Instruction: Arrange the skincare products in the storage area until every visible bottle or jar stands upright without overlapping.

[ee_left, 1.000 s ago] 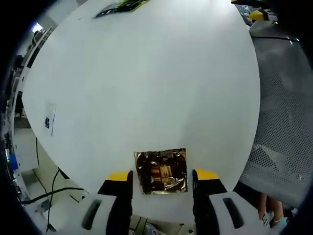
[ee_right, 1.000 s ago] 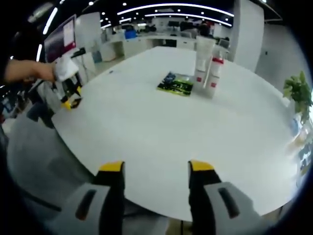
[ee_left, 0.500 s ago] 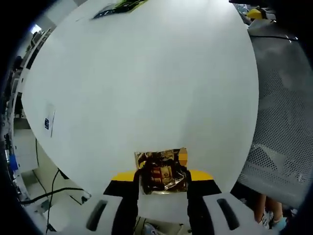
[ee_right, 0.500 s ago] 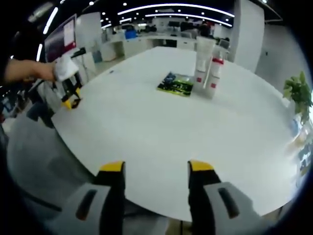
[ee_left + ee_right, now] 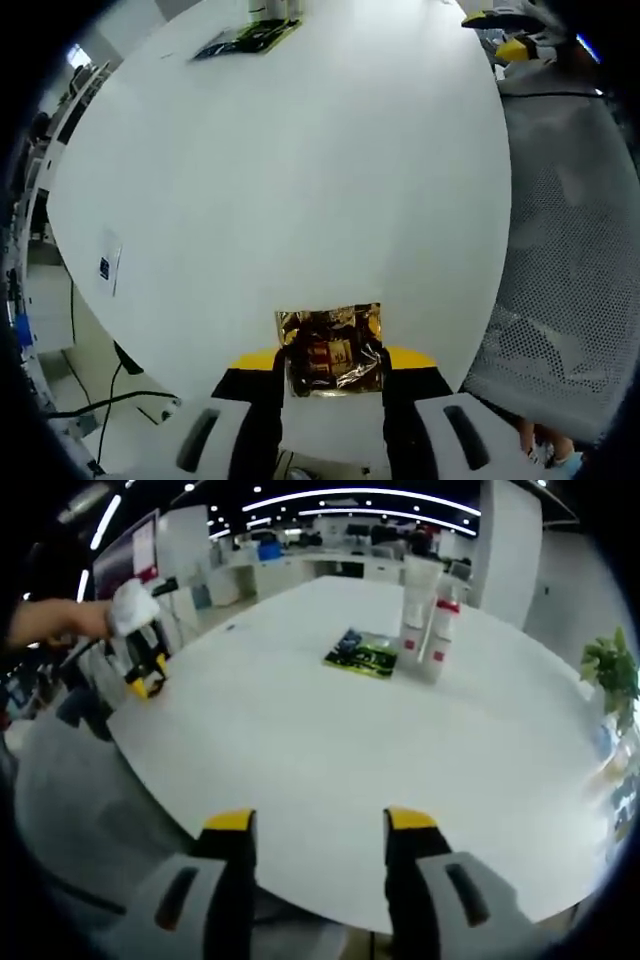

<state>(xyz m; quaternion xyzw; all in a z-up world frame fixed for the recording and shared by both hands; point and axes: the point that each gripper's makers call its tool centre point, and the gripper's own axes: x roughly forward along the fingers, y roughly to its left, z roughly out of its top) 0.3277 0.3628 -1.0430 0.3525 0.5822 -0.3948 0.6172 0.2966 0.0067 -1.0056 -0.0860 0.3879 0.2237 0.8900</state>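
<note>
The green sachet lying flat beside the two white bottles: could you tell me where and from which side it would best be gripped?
Probably by its near free edge. The green sachet lies flat, with the white bottles against its far side, so the open right gripper should come in low from the table's open side.

White round table [image 5: 330, 740]; potted plant [image 5: 607, 670] beside it.

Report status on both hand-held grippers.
Left hand-held gripper shut on crinkled gold foil sachet at table edge. Right hand-held gripper open, empty. Two white tubes upright beside green packet.
</note>
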